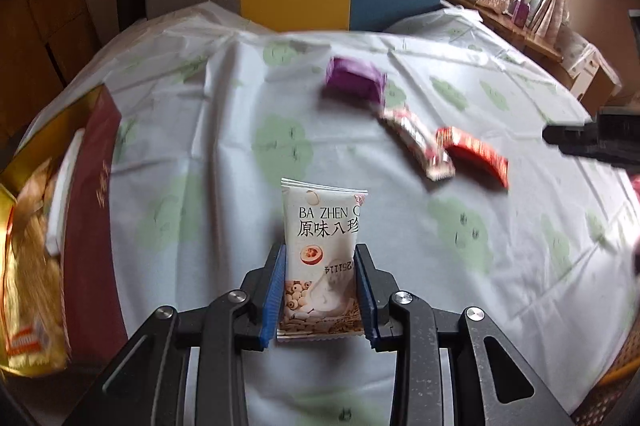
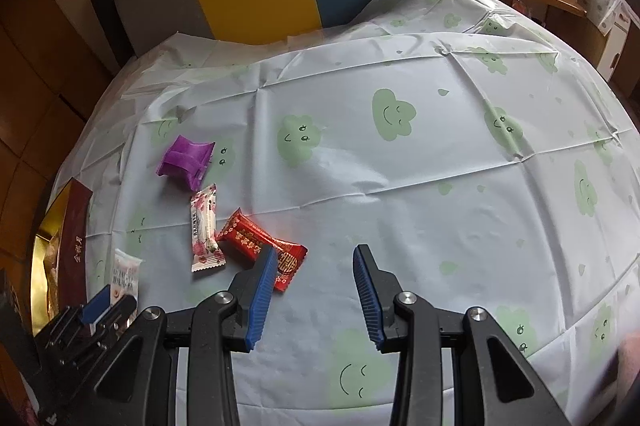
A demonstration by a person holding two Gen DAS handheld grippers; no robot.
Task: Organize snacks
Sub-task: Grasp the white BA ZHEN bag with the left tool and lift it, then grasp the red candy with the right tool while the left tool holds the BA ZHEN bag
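Left hand-held gripper (image 1: pixel 320 290) clenched on a white snack packet (image 1: pixel 322 226), its blue pads pressing the packet's two long edges; the packet stands upright at 6 o'clock in the left wrist view, above the cloud-print cloth (image 1: pixel 224 113). The packet looks light, soft and crinkly, printed with lotus seeds; holding it across its flat middle seems safest, sparing the crimped end seals. Right hand-held gripper (image 2: pixel 316 290) released and empty. At 2 o'clock lie a purple sweet (image 1: pixel 354 79), a pink-white bar (image 1: pixel 420 141) and a red packet (image 1: pixel 474 155). The red-and-gold box (image 1: pixel 86 226) sits at 9 o'clock.
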